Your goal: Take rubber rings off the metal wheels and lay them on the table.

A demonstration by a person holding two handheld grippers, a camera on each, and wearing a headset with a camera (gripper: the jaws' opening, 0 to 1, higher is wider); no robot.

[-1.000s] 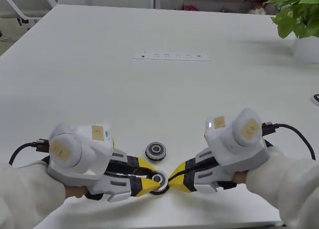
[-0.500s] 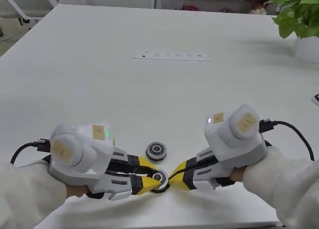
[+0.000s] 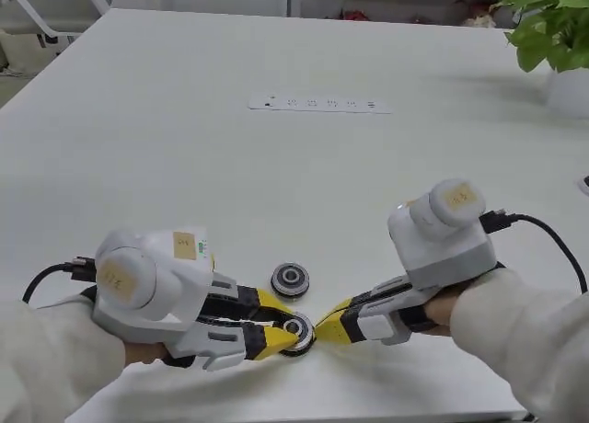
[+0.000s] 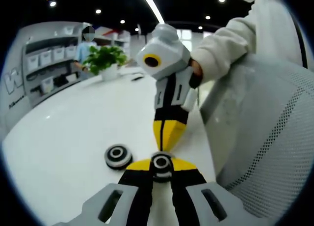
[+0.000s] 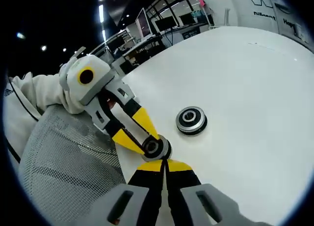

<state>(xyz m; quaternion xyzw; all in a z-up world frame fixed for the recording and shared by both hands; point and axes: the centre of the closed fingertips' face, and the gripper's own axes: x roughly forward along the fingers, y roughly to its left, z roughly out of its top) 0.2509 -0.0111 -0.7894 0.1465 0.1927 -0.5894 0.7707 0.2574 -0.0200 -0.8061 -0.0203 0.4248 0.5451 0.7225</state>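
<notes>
A small metal wheel (image 3: 296,330) with a black rubber ring sits just above the table's near edge, and my left gripper (image 3: 293,332) is shut on it from the left. In the left gripper view the wheel (image 4: 162,162) lies between the yellow tips. My right gripper (image 3: 317,328) comes in from the right, its jaws shut, the tips pinching the ring at the wheel's rim (image 5: 156,147). In its own view the right gripper (image 5: 165,162) shows no gap between its jaws. A second wheel (image 3: 289,279) with its ring on lies flat on the table just behind.
A white power strip (image 3: 319,103) lies across the middle of the white table (image 3: 184,165). A potted plant (image 3: 552,28) stands at the far right. The table's front edge runs right under both grippers. A mesh chair (image 4: 265,137) is close behind.
The right gripper's body has swung up and to the right while its tips stayed at the wheel. The left gripper and both wheels have held still.
</notes>
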